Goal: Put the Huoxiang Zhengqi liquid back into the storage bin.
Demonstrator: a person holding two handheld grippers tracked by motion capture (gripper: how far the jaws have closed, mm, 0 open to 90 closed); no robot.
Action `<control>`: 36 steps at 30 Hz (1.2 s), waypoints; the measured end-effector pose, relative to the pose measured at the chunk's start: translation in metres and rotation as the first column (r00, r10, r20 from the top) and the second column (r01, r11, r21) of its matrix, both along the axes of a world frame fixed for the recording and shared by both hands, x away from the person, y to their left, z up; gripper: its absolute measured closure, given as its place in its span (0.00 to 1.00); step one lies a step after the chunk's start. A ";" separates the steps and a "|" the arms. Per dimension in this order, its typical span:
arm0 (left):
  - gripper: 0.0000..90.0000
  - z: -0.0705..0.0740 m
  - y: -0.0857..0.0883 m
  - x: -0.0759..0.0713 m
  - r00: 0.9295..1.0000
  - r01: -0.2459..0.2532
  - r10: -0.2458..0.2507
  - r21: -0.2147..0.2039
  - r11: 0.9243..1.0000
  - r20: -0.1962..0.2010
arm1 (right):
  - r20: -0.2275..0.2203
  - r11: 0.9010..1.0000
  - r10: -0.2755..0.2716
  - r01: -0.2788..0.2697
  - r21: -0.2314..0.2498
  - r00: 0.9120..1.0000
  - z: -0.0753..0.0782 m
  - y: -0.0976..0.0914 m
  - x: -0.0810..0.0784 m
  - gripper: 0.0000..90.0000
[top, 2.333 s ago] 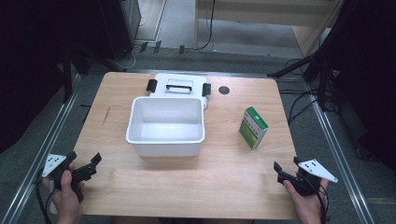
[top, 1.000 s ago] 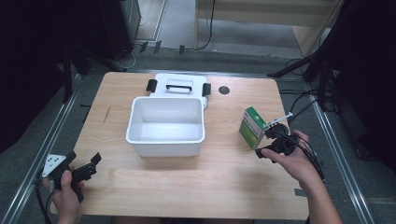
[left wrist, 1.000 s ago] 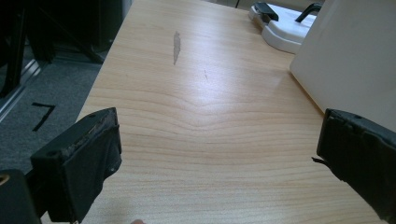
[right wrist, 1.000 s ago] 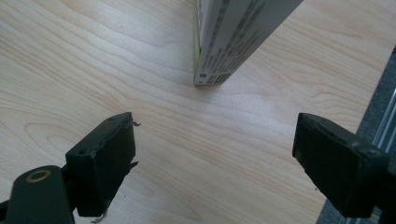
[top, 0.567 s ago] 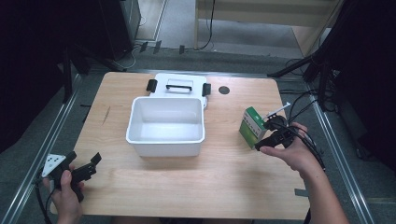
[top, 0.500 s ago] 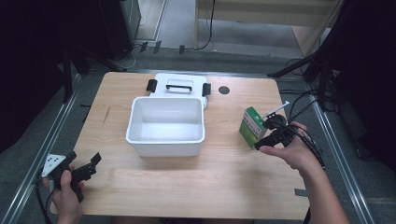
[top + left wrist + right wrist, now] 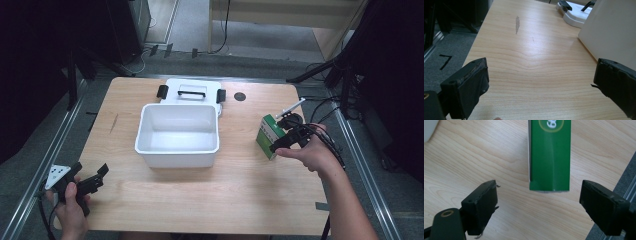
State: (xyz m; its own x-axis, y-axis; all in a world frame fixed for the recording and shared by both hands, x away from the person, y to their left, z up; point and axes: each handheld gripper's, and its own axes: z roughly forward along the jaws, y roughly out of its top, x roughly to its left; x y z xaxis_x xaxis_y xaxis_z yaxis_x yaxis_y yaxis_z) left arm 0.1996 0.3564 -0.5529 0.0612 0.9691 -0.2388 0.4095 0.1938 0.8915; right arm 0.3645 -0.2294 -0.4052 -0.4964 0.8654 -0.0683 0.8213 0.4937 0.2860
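Observation:
A green and white box [image 7: 267,134] lies on the right side of the wooden table [image 7: 210,200]. My right gripper [image 7: 281,138] hovers over it, open. In the right gripper view the box's [image 7: 549,155] near end sits just ahead of the gap between the two wide-apart jaws of that gripper [image 7: 539,202], touching neither. My left gripper [image 7: 96,177] rests open at the front left corner, with bare wood between its jaws [image 7: 540,85]. A white bin [image 7: 178,135] stands empty at the table's middle.
A white lid with black clasps and handle [image 7: 190,92] lies behind the bin. A small black disc [image 7: 240,96] sits at the back of the table. The bin's wall [image 7: 614,30] rises close to the right of the left gripper. Floor and metal rails flank the table.
My right gripper has travelled from the front right corner up to the green box and settled over it, still open. The left gripper has stayed put.

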 end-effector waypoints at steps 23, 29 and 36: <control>0.01 0.000 -0.001 0.001 1.000 0.005 -0.005 0.010 1.000 -0.007 | -0.069 0.998 -0.049 0.052 0.042 0.996 0.003 0.018 0.047 0.46; 0.00 0.000 -0.001 0.000 1.000 0.005 -0.005 0.008 1.000 -0.007 | -0.105 0.996 -0.058 0.065 0.056 0.993 0.001 0.019 0.053 0.55; 0.00 0.000 0.000 0.000 1.000 0.004 -0.004 0.008 1.000 -0.008 | -0.110 0.999 -0.042 0.046 0.026 0.993 0.001 0.019 0.054 0.71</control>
State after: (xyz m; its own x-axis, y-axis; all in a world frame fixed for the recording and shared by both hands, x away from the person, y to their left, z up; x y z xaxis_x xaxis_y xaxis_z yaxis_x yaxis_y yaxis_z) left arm 0.2000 0.3560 -0.5528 0.0632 0.9707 -0.2318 0.4175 0.1853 0.8896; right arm 0.4186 -0.2104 -0.4047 -0.4610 0.8874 0.0091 0.8692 0.4494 0.2063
